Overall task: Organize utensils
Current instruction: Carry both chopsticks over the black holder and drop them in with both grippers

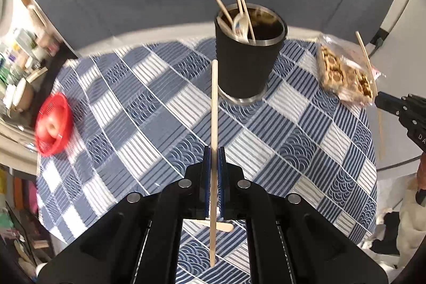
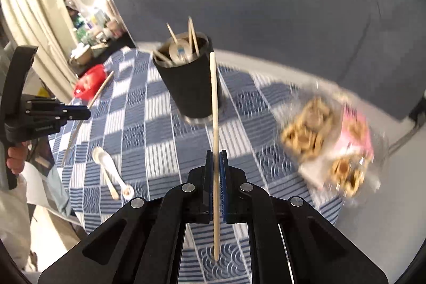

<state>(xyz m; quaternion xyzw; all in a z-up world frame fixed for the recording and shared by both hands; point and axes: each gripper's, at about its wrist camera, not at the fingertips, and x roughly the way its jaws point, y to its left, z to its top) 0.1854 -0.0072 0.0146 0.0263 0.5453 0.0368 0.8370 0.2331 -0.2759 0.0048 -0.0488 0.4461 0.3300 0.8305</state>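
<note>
Step in hand, by the look of it: carrying two sticks to the holder, one per gripper.

Left gripper (image 1: 213,159): jaws clamped on a long pale wooden chopstick (image 1: 213,108), its tip reaching ahead toward the black tapered cup with a steel rim (image 1: 246,65), which is standing just beyond and slightly right of the fingers. To this gripper's left, near the cloth's edge, a red plastic basket (image 1: 53,124) is sitting. Below and behind the fingers, a white spoon (image 2: 106,161) and a short flat wooden stick (image 2: 110,184) are lying on the blue-and-white patterned tablecloth (image 1: 149,108), not yet collected.

Right gripper (image 2: 216,159): jaws pressed together on a second wooden chopstick (image 2: 214,103), with the cup ahead and slightly left. To its right, a clear packet of brown snacks (image 2: 308,132) is resting, blurred.

Count: two chopsticks being held; about four sticks and one white spoon standing in the cup; one spoon and one flat stick loose.

Next move probably calls for bringing each tip over the cup's rim, tilting the stick steeper, then releasing, avoiding the sticks leaning inside.
</note>
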